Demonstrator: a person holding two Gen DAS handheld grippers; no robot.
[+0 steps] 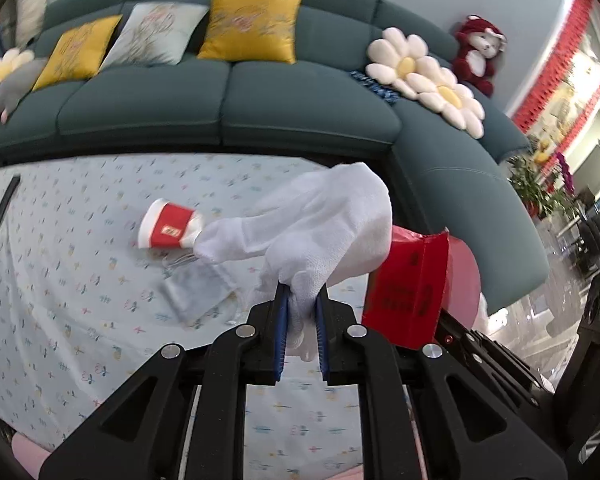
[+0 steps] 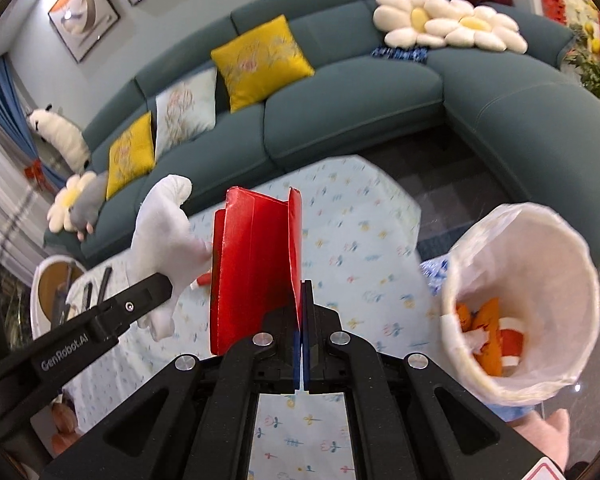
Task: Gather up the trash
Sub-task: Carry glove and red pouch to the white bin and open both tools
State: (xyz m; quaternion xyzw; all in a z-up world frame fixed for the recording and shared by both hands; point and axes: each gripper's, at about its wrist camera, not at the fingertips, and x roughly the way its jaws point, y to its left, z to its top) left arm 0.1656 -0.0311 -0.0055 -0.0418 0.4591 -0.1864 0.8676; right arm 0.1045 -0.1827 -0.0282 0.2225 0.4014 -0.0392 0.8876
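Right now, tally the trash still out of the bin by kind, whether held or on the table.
White glove: 1, in left tongs
Red carton: 1, in right tongs
Red cup: 1, lying on the table
Clear wrapper: 1, on the table
Total: 4

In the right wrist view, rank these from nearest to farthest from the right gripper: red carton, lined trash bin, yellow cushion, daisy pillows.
1. Red carton, clamped in the right gripper.
2. Lined trash bin, lower right.
3. Yellow cushion, on the sofa's middle seat.
4. Daisy pillows, far sofa corner, upper right.
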